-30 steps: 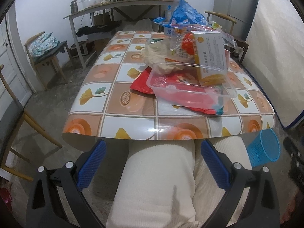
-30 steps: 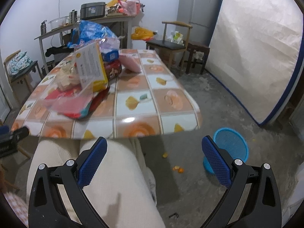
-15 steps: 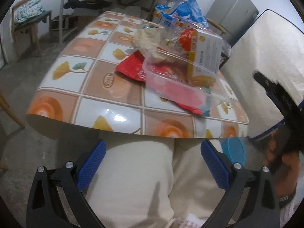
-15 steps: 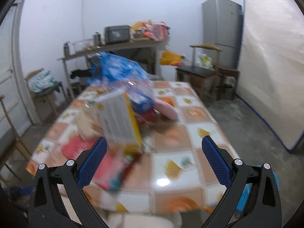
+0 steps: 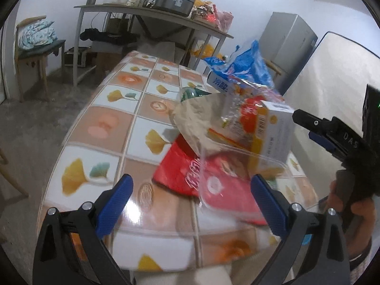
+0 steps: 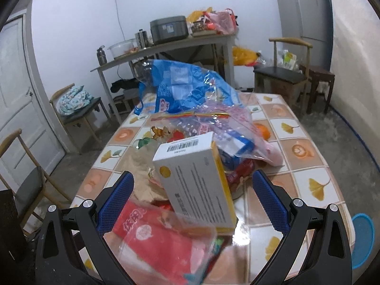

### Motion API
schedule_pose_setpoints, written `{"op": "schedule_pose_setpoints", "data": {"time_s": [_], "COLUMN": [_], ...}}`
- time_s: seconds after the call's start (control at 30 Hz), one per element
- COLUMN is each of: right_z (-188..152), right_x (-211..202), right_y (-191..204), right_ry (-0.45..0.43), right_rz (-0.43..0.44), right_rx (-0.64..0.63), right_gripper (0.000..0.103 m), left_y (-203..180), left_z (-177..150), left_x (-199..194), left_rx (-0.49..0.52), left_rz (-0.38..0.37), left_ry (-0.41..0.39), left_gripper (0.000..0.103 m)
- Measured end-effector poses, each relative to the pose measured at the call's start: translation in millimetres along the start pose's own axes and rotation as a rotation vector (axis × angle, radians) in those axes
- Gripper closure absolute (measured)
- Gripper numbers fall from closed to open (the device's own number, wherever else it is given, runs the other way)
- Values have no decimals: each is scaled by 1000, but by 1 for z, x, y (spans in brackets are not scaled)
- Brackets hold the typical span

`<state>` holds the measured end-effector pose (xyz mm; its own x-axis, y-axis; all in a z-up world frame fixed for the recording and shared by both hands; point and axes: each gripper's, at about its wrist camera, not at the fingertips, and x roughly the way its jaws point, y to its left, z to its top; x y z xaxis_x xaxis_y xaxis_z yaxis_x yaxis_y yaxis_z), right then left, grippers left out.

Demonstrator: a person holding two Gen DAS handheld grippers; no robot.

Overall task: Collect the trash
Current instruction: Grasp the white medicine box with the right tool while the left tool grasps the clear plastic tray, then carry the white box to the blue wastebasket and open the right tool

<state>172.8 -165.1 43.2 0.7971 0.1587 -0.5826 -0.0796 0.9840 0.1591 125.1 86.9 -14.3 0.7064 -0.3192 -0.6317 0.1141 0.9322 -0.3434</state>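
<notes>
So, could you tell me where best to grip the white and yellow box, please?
Probably across the box's two broad faces near its raised barcode end, from above: it stands tilted in the clear tray, and that end is free.

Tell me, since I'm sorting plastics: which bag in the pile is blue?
The big crinkled blue bag at the pile's far end; the other wrappers nearer the grippers are red or clear.
</notes>
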Motion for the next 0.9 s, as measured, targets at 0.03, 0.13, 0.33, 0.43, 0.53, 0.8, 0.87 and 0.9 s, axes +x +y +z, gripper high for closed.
{"op": "schedule_pose_setpoints", "data": {"time_s": [0.03,0.13,0.33,0.43,0.53,0.8,0.87,0.9], "right_z": [2,5,8,7,6,3,3,3], "right_x": [6,17,42,52,60,41,30,27], "right_y": [2,11,26,25,22,6,3,1], "right_ry": [9,28,73,95,119,106,87,78], "right_rz": [-6,-33,-154,-200,-213,-177,-163,-161], "right_rx": [-7,-39,-127,-139,-128,-75,-65,-63], "right_gripper": [8,8,8,8,15,35,36,36], "left_y": [-1,0,-2,-3,-4,-5,-5,-5], "left_z": [3,5,-2,-7,-8,-8,-6,-5], "left_x": [8,22,40,41,44,39,36,34], "left_rx": [15,42,70,69,68,57,53,51], "left_rz": [8,21,-4,-17,-26,-28,-25,-22], "left_ry": [15,56,114,130,142,127,112,103], "left_gripper": [14,27,50,62,75,97,97,97]}}
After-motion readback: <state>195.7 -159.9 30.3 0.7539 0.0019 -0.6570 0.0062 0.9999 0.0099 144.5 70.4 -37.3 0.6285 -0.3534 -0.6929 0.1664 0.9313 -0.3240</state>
